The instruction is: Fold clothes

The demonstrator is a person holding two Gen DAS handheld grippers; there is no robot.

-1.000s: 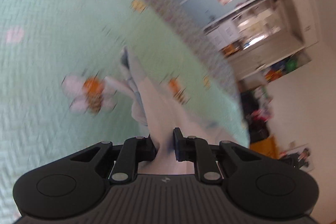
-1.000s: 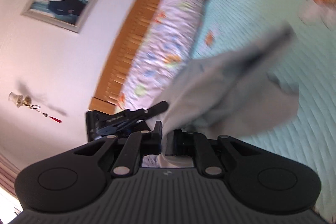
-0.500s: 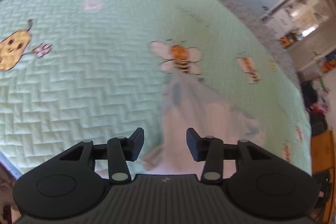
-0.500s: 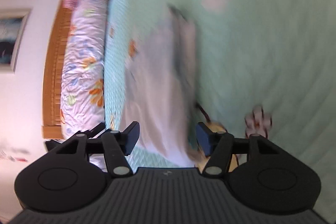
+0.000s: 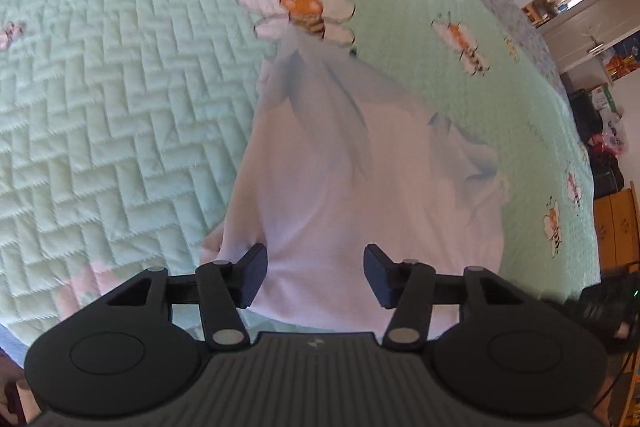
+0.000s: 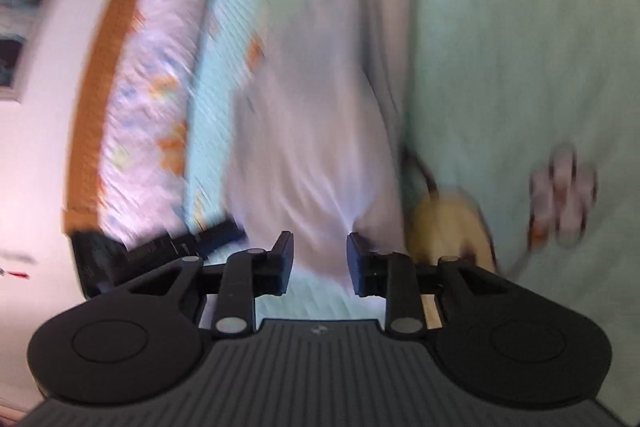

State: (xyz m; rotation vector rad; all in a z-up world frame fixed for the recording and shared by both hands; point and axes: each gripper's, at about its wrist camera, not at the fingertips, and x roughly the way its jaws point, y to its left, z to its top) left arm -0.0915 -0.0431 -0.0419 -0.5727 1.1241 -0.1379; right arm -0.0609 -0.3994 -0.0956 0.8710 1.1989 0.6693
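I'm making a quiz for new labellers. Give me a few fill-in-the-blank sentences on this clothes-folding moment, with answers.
1. The white garment lies on a quilted bedspread whose colour is pale ____.
2. The left gripper has its jaws ____, with nothing clamped between them.
3. The garment's far tip covers part of a printed ____ with an orange body.
4. The right gripper holds ____.

Answers: green; open; bee; nothing
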